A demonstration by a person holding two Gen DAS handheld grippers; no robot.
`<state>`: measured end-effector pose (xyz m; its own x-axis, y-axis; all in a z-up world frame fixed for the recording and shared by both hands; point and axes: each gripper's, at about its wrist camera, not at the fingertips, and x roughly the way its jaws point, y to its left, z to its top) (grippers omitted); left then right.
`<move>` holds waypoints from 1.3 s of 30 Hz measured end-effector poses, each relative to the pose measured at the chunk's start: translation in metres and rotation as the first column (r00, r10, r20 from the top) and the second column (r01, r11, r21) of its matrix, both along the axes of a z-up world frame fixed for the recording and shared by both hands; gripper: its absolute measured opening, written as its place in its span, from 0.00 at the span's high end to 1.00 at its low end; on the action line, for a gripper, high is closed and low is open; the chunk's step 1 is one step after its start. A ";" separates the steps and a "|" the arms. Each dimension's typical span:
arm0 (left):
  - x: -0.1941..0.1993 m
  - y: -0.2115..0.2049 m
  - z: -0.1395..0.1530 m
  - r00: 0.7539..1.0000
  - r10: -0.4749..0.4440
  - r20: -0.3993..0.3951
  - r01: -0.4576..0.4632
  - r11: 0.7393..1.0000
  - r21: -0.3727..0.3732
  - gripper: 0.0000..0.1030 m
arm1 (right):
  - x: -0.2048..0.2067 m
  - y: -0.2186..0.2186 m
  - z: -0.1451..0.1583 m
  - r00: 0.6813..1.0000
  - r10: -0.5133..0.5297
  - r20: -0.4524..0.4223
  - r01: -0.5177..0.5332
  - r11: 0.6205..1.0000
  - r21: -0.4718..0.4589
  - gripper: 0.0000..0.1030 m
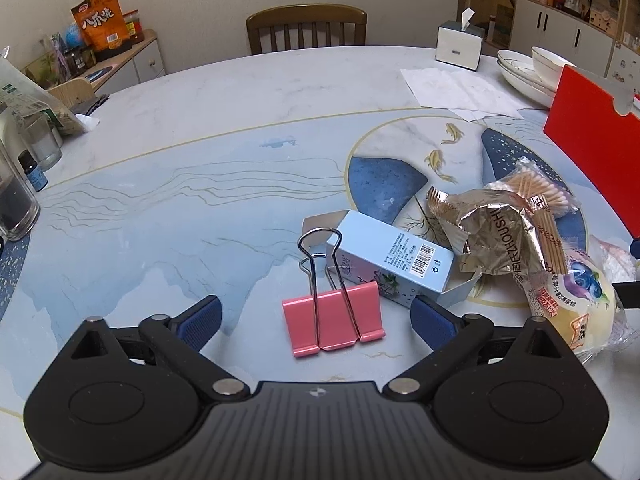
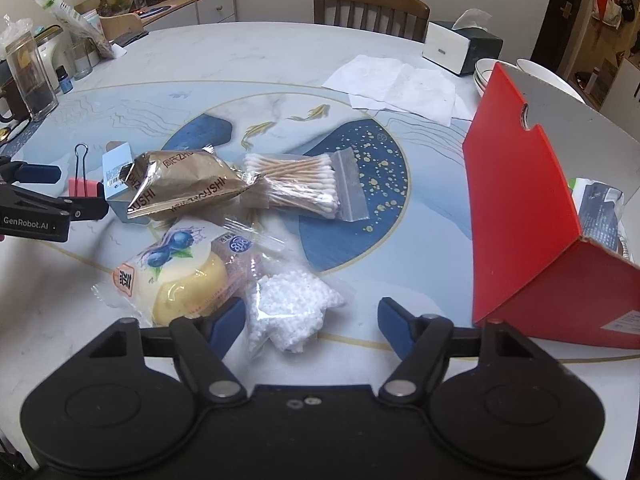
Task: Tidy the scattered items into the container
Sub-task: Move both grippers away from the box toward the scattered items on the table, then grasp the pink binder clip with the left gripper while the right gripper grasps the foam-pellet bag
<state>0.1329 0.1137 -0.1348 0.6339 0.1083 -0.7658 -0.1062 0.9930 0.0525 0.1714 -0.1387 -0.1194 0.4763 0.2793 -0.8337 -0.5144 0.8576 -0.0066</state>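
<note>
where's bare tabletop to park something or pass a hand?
Free: the wide stretch left of the pink binder clip, running back to the chair; also the strip between the cotton swab bag and the red box. Crowded: the cluster around the gold snack pouch, and the far right with papers and bowls.

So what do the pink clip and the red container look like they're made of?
The pink binder clip looks like painted sheet metal with a smooth satin finish, and its bare wire handles gleam silvery. The red container seems to be coated cardboard: flat folded panels, matte red outside, a grey raw inner face at its cutout edge.
</note>
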 end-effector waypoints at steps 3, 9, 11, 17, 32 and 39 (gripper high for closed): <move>0.001 -0.001 -0.002 1.000 0.004 -0.011 -0.004 1.000 -0.003 0.14 | 0.001 0.001 0.000 1.000 0.004 -0.003 -0.004 1.000 0.003 0.37; 0.000 0.000 -0.004 1.000 0.015 -0.021 -0.015 1.000 -0.013 0.31 | 0.002 0.001 -0.001 1.000 0.002 -0.008 -0.002 1.000 0.007 0.44; -0.001 -0.001 -0.003 1.000 0.013 -0.018 -0.013 1.000 -0.016 0.37 | 0.002 0.000 -0.001 1.000 0.000 -0.008 0.000 1.000 0.010 0.45; -0.002 -0.001 -0.001 1.000 0.018 -0.020 -0.018 0.999 -0.028 0.51 | 0.004 -0.003 0.000 1.000 -0.018 -0.007 0.018 1.000 0.021 0.63; -0.018 0.001 0.007 0.999 0.032 -0.043 -0.034 0.998 -0.055 0.52 | -0.005 -0.015 0.009 0.999 -0.046 -0.001 0.046 0.997 0.060 0.71; -0.034 0.002 0.013 0.998 0.010 -0.070 -0.015 0.998 -0.067 0.52 | -0.016 -0.020 0.015 0.999 -0.050 -0.014 0.051 0.995 0.085 0.72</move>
<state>0.0990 0.1153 -0.1219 0.5778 0.0624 -0.8138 -0.1174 0.9931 -0.0072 0.1553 -0.1591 -0.1046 0.4820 0.3258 -0.8134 -0.4701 0.8795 0.0737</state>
